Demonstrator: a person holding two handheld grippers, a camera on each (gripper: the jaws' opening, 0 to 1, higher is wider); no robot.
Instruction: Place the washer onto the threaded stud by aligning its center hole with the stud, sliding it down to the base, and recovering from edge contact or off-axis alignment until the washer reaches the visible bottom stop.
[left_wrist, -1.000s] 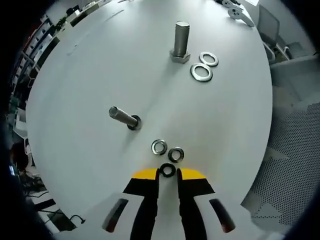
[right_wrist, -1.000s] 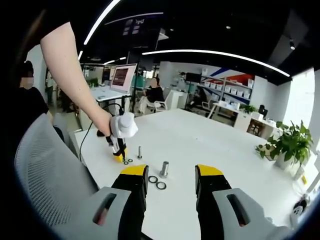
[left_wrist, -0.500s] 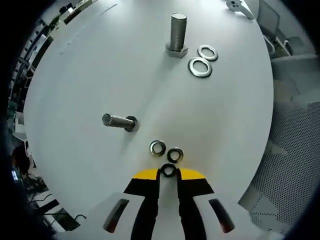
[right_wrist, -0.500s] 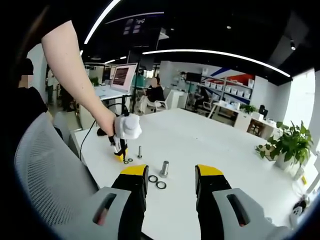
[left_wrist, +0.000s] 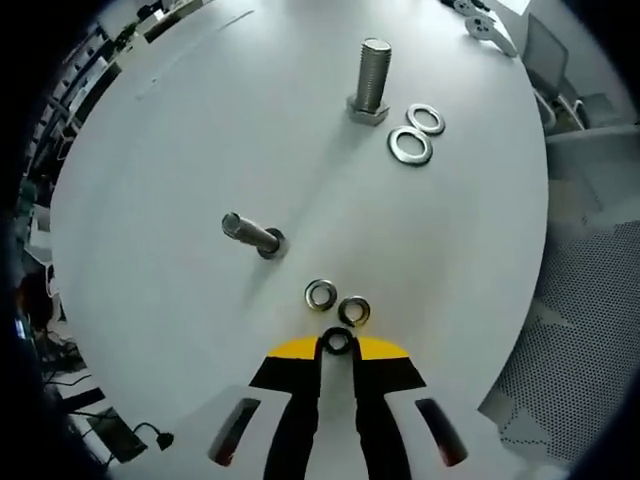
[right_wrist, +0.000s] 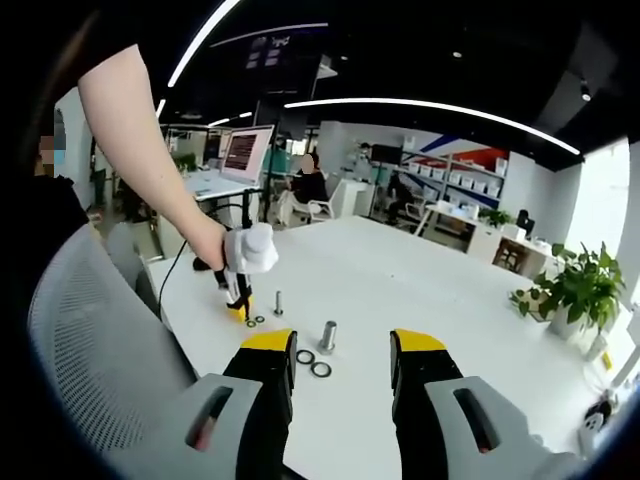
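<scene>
- Washer: small dark ring pinched between the tips of the left gripper, just above the table.
- Table: white, round-edged, in an open office with ceiling light strips, monitors, shelving and a plant; a grey mesh chair stands at its edge.
- Small stud: stands on the table beyond the held washer, to its left in the left gripper view.
- Two loose small washers lie between that stud and the left gripper, just beyond the jaw tips.
- Large bolt: stands head-down farther across the table from the small stud, with two large washers just beside it.
- Left gripper: jaws nearly closed, clamped on the washer; in the right gripper view a hand holds it down at the table.
- Right gripper: jaws wide apart, holding nothing, above the table and well apart from the small stud.
</scene>
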